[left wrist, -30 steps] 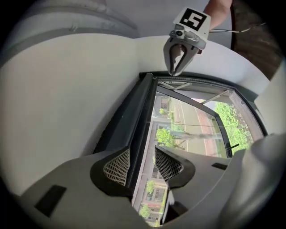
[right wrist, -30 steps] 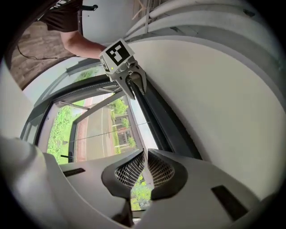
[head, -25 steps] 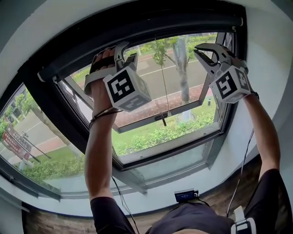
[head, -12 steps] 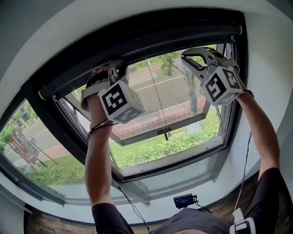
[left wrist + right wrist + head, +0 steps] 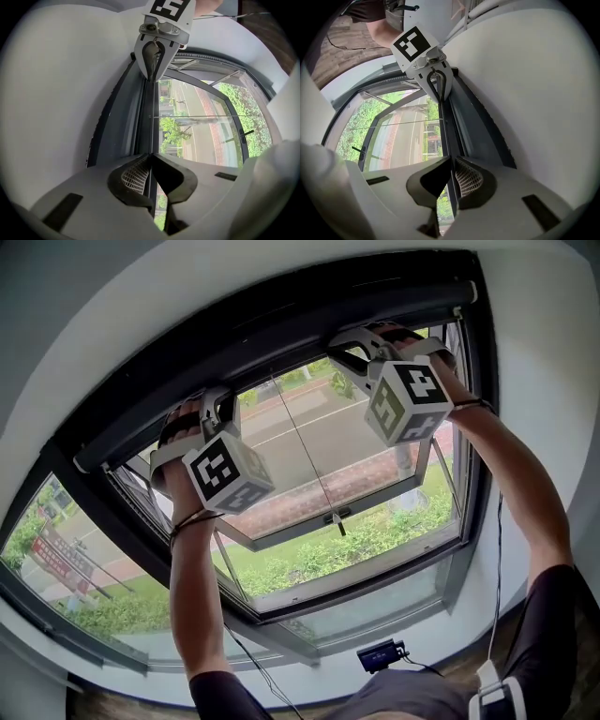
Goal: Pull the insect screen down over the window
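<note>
The insect screen is rolled up at the top of the window, and its dark pull bar (image 5: 281, 351) runs along under the housing. My left gripper (image 5: 217, 399) is at the bar's left part; its jaws are closing, with the bar's thin edge (image 5: 149, 117) between the fingertips. In its own view the left gripper (image 5: 150, 154) pinches that edge. My right gripper (image 5: 342, 348) holds the same bar further right, and in its own view the right gripper (image 5: 451, 158) is shut on the bar's edge (image 5: 449, 131). A thin cord (image 5: 305, 451) hangs from the bar.
Behind the bar the window sash (image 5: 403, 486) is tilted open outward, with road and trees beyond. A small black device (image 5: 380, 654) with a cable sits on the sill. White wall curves close on the right (image 5: 544, 362).
Both grippers have risen to the pull bar. The right one shifted left onto it and closed; the left one closed on the bar's edge.
</note>
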